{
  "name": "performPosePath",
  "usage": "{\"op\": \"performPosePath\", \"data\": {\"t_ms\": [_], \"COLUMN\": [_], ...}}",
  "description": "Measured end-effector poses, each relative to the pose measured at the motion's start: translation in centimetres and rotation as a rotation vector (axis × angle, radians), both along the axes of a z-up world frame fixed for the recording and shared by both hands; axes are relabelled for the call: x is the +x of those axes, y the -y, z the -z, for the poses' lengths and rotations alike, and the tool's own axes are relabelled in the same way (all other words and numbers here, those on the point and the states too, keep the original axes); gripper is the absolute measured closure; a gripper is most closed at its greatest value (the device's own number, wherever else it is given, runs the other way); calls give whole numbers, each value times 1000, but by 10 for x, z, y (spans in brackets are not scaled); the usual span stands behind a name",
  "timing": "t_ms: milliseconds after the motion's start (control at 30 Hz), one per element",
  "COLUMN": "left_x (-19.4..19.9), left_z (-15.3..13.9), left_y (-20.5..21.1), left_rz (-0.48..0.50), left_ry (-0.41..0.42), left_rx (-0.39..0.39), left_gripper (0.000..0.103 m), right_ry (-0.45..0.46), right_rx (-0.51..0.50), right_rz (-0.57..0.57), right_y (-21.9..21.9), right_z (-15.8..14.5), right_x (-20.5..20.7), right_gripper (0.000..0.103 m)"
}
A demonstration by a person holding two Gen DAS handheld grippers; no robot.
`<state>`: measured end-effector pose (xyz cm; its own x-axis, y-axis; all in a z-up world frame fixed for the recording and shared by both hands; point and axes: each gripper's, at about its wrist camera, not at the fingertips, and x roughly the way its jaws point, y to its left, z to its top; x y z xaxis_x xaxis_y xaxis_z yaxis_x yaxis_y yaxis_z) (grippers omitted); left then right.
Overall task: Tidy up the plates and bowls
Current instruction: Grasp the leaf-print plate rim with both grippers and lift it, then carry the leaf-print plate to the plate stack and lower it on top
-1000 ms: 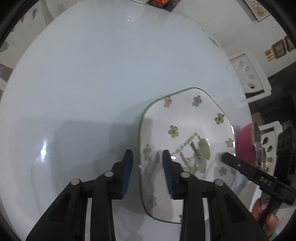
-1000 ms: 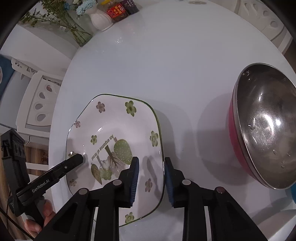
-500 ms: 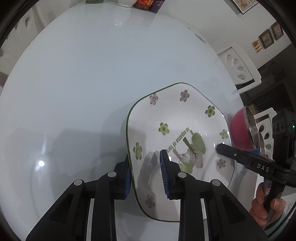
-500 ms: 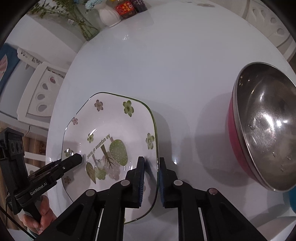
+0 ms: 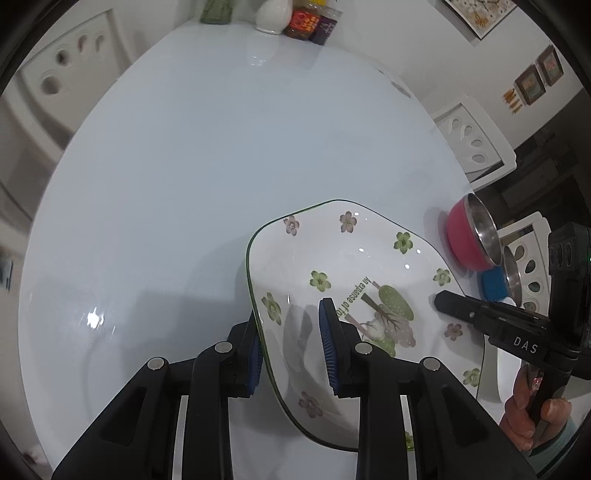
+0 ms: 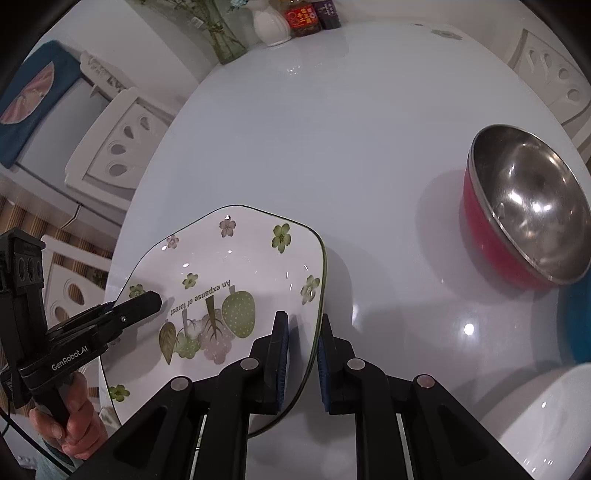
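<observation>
Right wrist view: red bowl (image 6: 524, 206) empty; floral plate (image 6: 229, 280) bare.

- Ahead of my grippers I note a white round table (image 6: 332, 129), glossy, with light glints on it.
- At its far edge, straight ahead, stands a white vase (image 6: 271, 24); just to its right a red-labelled jar (image 6: 304, 18) and a dark purple packet (image 6: 328, 14).
- Left of the vase, a clear glass vase with green stems (image 6: 221, 40).
- White cut-out chairs stand beyond the table: one ahead-left (image 6: 122, 140), one ahead-right (image 5: 472, 144).
- Framed pictures (image 5: 537, 77) hang on the wall, far right.
</observation>
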<state>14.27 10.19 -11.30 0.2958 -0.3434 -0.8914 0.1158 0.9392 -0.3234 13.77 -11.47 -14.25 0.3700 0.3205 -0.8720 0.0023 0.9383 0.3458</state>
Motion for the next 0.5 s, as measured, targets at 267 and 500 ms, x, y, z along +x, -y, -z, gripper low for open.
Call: {"op": "performPosePath", "data": {"t_ms": [267, 500], "left_x": [-72, -145], "left_z": [-44, -75], "left_y": [-25, -63], "left_rz": [-72, -168], "left_ry": [58, 98], "left_rx": [27, 49], "left_gripper": [79, 79], "right_ry": [58, 87], "right_rx": [8, 42], "right_rz": [-105, -208], "right_y": [-44, -96], "right_z": [-33, -52], "right_x": [-46, -100], "right_gripper": [89, 89]}}
